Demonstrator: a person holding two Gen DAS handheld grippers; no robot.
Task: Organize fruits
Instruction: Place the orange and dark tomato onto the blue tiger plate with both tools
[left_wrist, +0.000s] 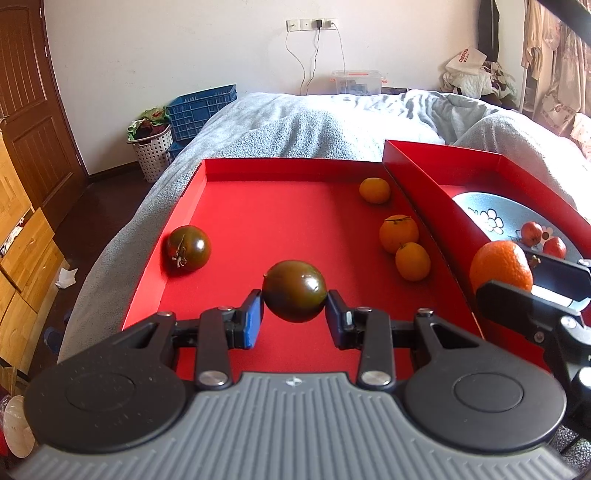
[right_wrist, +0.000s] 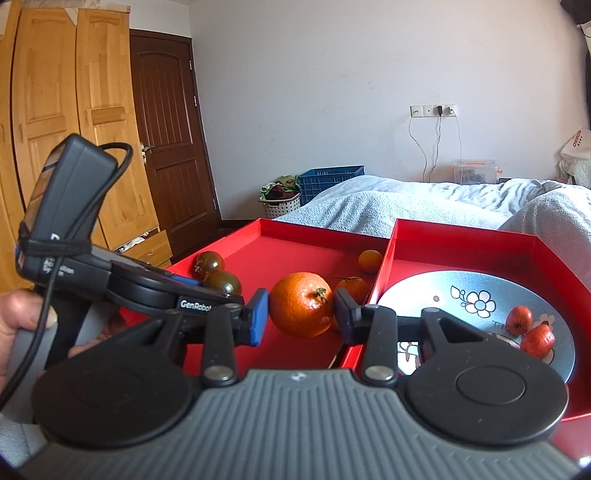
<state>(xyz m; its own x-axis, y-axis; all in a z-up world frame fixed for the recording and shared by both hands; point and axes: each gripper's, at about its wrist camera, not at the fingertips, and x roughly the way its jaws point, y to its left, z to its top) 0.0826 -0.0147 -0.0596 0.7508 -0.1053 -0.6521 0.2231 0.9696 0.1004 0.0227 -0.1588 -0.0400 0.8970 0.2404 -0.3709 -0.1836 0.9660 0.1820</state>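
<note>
- The left claw (left_wrist: 294, 295) squeezes a dark green tomato (left_wrist: 294, 290) between its two pads, one pad on each side, just above the floor of the big red tray (left_wrist: 258, 221)
- The right claw (right_wrist: 301, 306) pinches a big orange (right_wrist: 301, 304) the same way, up over the wall between the two trays
- Another dark tomato (left_wrist: 188, 248) lies to the left in the big tray, apart from the claw
- Three small oranges (left_wrist: 399, 233) sit by the tray's right wall
- The other red tray (right_wrist: 480, 243) holds a silver plate (right_wrist: 424, 291) with two little red fruits (right_wrist: 519, 320) on it
</note>
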